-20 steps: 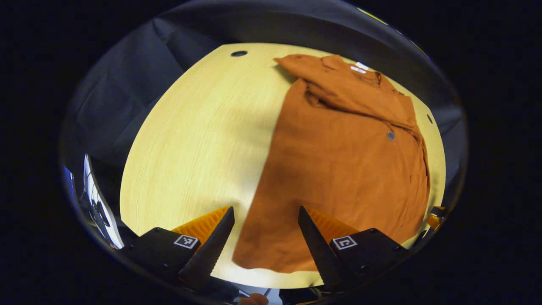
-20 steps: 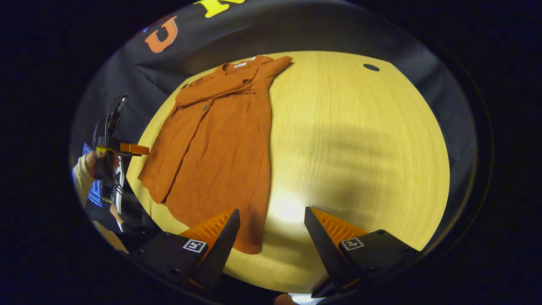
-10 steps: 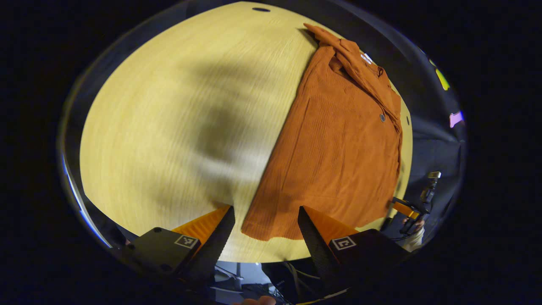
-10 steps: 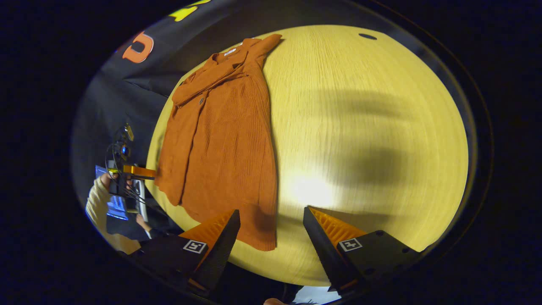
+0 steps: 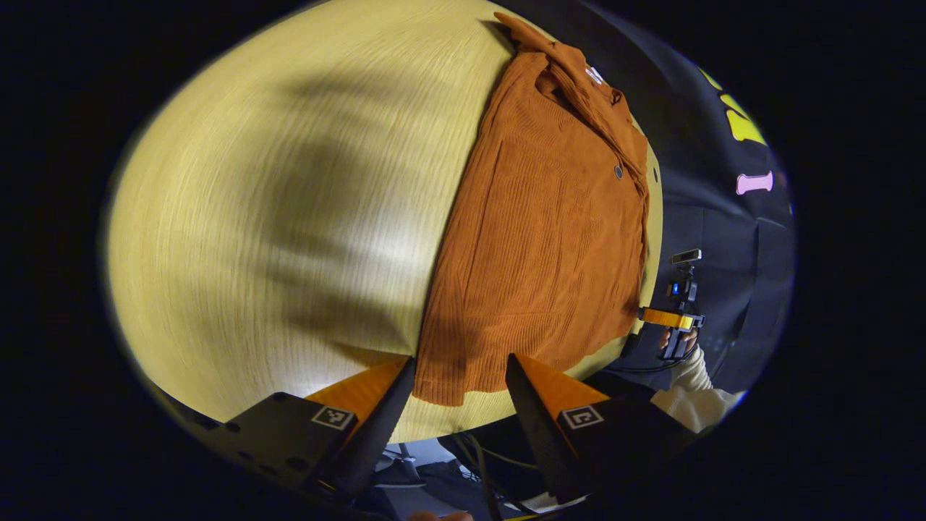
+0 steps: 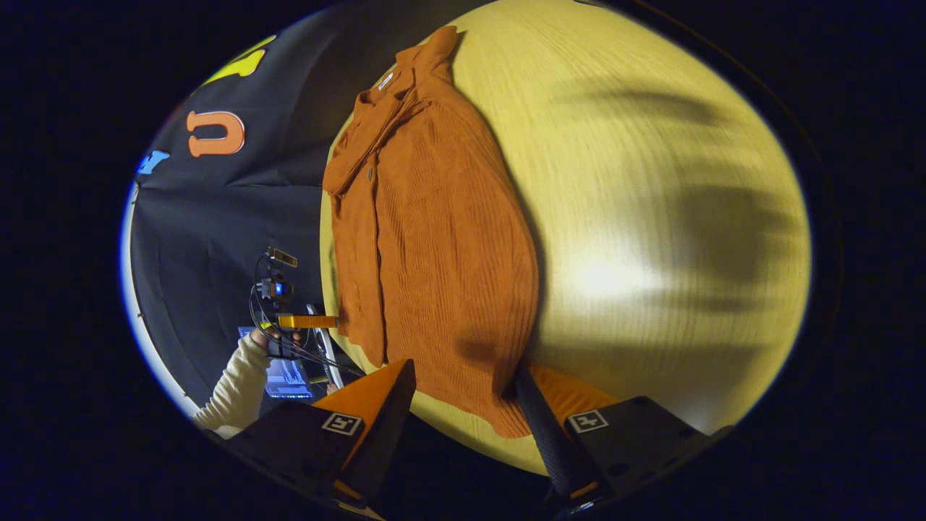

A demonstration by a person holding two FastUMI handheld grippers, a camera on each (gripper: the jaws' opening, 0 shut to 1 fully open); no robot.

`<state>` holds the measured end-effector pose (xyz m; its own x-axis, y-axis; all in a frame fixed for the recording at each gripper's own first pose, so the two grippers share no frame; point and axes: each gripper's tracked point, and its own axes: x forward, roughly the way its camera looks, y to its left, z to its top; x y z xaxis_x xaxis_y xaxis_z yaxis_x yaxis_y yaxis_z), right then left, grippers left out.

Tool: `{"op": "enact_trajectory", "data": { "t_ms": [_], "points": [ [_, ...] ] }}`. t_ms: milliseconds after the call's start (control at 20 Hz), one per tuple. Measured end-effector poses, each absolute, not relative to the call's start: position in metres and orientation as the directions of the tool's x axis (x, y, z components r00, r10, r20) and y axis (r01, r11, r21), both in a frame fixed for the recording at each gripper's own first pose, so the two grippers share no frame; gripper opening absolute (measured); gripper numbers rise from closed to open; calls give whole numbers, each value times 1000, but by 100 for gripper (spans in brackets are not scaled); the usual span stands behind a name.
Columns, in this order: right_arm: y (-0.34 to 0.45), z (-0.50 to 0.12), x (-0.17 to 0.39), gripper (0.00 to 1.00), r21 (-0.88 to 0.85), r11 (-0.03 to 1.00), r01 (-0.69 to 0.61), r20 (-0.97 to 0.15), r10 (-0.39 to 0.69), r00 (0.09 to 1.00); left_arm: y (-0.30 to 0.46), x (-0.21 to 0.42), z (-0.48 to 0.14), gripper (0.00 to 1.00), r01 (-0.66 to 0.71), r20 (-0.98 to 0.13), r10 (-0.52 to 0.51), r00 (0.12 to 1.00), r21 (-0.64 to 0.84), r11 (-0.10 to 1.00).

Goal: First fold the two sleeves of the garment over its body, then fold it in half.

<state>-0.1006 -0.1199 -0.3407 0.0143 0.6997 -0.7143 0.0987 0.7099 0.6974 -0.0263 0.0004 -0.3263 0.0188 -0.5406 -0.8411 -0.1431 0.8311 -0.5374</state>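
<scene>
1. The orange garment [image 5: 550, 239] lies flat on the pale wooden table [image 5: 275, 217], its long axis running from the collar at the far end to the hem at the near edge; both sleeves look already folded across the upper body.
2. In the left gripper view, the left gripper [image 5: 457, 376] hangs with its jaws apart, and one hem corner sits in the gap between its fingers, not yet pinched.
3. In the right gripper view, the right gripper [image 6: 463, 383] also stands wide apart, with the opposite hem corner between its fingers; whether the cloth touches either finger cannot be told.
4. Each gripper is nearest its own hem corner, so the coming half fold likely turns on both taking the hem and carrying it along the long axis toward the collar.
5. In each view the other gripper, held by a hand in a cream sleeve [image 6: 239, 383], appears at the far side of the hem.
6. Compared with a second ago, both cameras have swung round and closed in: the hem corners, then lying off to one side of each gripper, are now centred between the fingers.
</scene>
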Motion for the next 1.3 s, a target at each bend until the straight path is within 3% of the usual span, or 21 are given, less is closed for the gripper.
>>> {"op": "enact_trajectory", "data": {
  "t_ms": [50, 100, 200, 350, 400, 500, 550, 650, 700, 750, 850, 900, 1050, 1100, 1300],
  "points": [
    [-115, -341, -103, 85, 699, 709, 90, -712, 702, 5, -1, -29, -325, 95, -125, -848, -530, 22, -528, 840],
    [-114, -343, -105, 86, 695, 714, 88, -716, 698, -6, -6, -27, -325, 89, -96, -855, -518, 27, -518, 850],
    [-105, -345, -101, 76, 697, 712, 91, -713, 701, -20, -11, -26, -326, 87, -49, -874, -486, 33, -487, 872],
    [-99, -354, -99, 74, 679, 729, 87, -729, 683, -35, -13, -26, -337, 86, -23, -898, -438, 54, -439, 898],
    [-102, -359, -95, 64, 676, 731, 94, -731, 681, -41, -15, -34, -343, 84, -47, -897, -441, 33, -442, 896],
    [-106, -353, -100, 45, 686, 717, 126, -718, 695, -45, -22, -33, -341, 33, -127, -864, -499, 69, -504, 854],
    [-106, -351, -100, 47, 688, 714, 130, -715, 698, -47, -25, -32, -340, 27, -156, -855, -513, 82, -519, 840],
    [-110, -363, -101, 46, 658, 745, 110, -745, 665, -48, -24, -35, -342, 22, -168, -851, -515, 104, -525, 834],
    [-114, -362, -101, 24, 659, 743, 113, -744, 667, -47, -24, -36, -340, 18, -165, -851, -512, 114, -525, 835],
    [-114, -361, -103, 16, 660, 741, 120, -742, 669, -49, -25, -36, -341, 15, -168, -854, -506, 120, -519, 838],
    [-114, -365, -104, 16, 655, 747, 116, -748, 663, -42, -23, -34, -342, 12, -187, -874, -470, 120, -485, 854],
    [-113, -366, -104, 8, 658, 743, 122, -745, 666, -43, -24, -35, -341, 10, -186, -881, -459, 117, -473, 861],
    [-112, -364, -100, 6, 652, 752, 97, -752, 658, -36, -28, -36, -339, 4, -182, -906, -411, 103, -424, 887],
    [-117, -361, -95, 2, 637, 767, 74, -767, 640, -34, -29, -37, -340, 3, -167, -914, -395, 97, -406, 899],
    [-122, -337, -97, 2, 643, 765, -35, -765, 644, 13, -41, -26, -328, 3, -32, -923, -366, 116, -371, 928]
  ]
}}
